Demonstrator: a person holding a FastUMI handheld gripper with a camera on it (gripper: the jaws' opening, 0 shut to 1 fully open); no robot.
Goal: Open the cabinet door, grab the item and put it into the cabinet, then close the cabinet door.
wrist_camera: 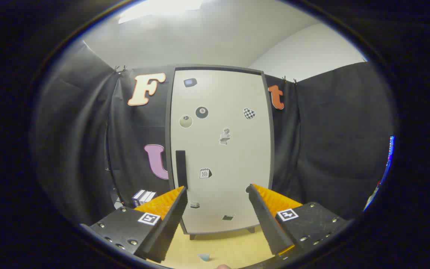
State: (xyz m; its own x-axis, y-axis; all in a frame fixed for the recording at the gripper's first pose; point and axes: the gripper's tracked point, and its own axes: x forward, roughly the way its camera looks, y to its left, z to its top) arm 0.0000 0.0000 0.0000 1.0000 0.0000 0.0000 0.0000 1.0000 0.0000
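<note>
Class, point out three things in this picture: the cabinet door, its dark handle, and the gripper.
cabinet door (230, 160), gripper view, bare middle of the closed panel.
handle (181, 168), gripper view, middle of the dark bar.
gripper (217, 190), gripper view, midway between the open fingertips.

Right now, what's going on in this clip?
A person's handheld gripper faces a tall pale cabinet with stickers on its shut door. The fingers are open, holding nothing, short of the door's dark vertical handle. A small box sits left of the cabinet on the yellow table. The door isn't opened yet.
</note>
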